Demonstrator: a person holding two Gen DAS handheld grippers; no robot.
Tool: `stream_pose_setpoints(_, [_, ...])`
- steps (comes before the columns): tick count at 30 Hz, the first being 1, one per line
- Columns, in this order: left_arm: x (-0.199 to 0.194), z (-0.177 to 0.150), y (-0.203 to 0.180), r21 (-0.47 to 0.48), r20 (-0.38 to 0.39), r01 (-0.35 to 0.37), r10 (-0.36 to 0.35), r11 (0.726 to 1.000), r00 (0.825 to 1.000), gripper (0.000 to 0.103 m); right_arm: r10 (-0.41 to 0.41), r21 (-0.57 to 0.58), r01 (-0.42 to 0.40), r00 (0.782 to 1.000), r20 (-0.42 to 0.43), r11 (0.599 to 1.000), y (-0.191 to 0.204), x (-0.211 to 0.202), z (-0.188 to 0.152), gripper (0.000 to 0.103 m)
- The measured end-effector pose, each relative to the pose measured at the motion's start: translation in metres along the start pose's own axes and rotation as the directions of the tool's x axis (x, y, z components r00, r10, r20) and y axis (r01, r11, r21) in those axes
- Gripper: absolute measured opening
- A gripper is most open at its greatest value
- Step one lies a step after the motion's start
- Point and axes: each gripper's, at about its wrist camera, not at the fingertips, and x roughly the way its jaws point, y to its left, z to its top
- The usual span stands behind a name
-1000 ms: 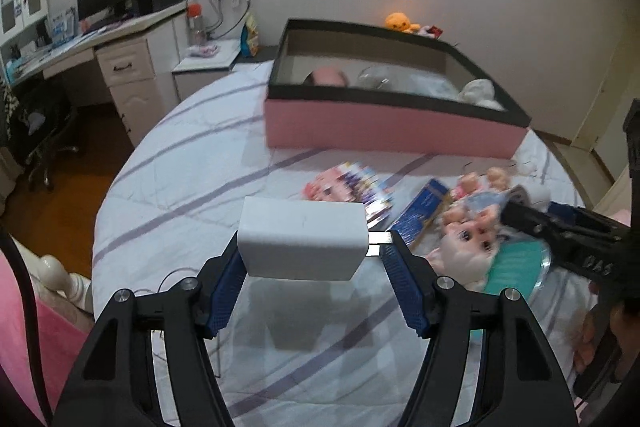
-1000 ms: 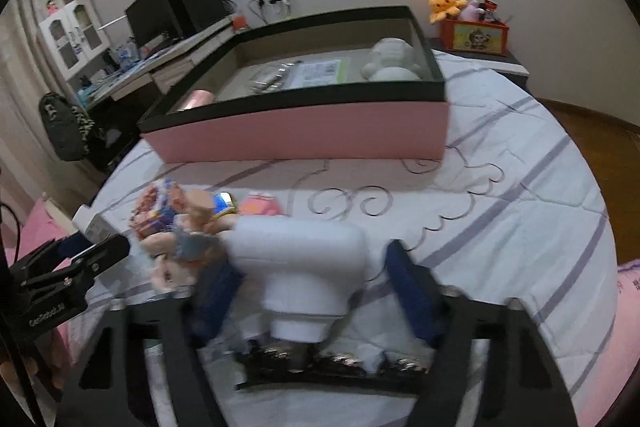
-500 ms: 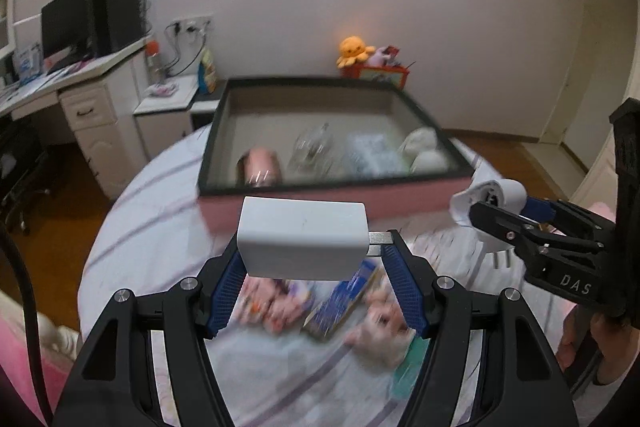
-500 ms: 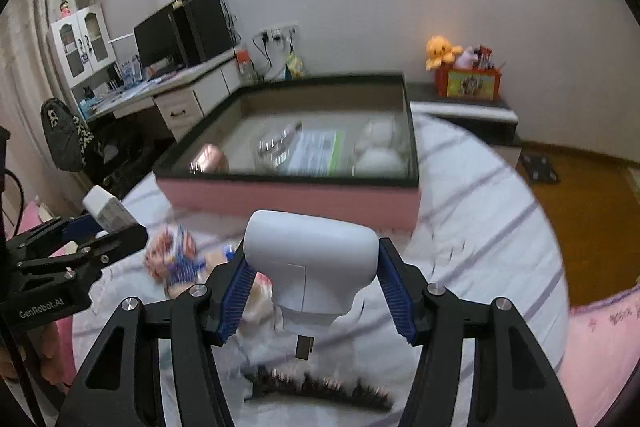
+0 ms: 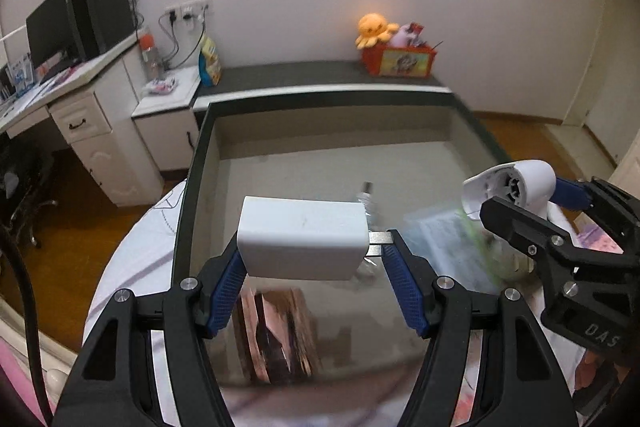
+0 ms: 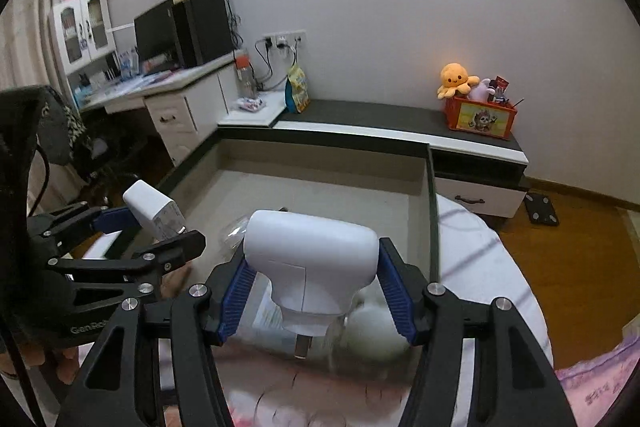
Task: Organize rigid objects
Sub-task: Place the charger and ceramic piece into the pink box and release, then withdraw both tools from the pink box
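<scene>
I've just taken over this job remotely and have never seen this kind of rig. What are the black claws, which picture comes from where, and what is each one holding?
There is no robot: a person holds a black two-finger gripper with blue pads in each hand, and a fisheye camera on each looks forward along its fingers.

The left wrist view shows the left gripper shut on a white rectangular plastic charger block, with the right gripper at its right edge. The right wrist view shows the right gripper shut on a white rounded plastic plug adapter, its metal pin pointing down.

Both hover over a large shallow open box with a dark rim, which lies on a white striped bedcover. The things inside the box are blurred.
</scene>
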Motion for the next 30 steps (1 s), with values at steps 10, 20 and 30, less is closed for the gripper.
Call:
stream_pose_setpoints(10, [0.028, 0.001, 0.016, -0.042, -0.029, -0.062, 0.061, 0.997, 0.998, 0.081, -0.059, 0.002, 0.059, 0.998, -0.029, 0.998, -0.016, 0.045, 0.006, 0.063])
stream_pose_setpoints(20, [-0.091, -0.03, -0.005, -0.081, 0.231, -0.045, 0.063, 0.996, 0.971, 0.102, -0.078, 0.002, 0.078, 0.985, 0.154, 0.997, 0.002, -0.054, -0.004, 0.092])
stream_pose_setpoints(30, [-0.221, -0.114, -0.052, -0.063, 0.414, -0.092, 0.11, 0.994, 0.903, 0.103, -0.106, -0.039, 0.124, 0.946, 0.307, 0.991, 0.044, -0.187, -0.06, 0.093])
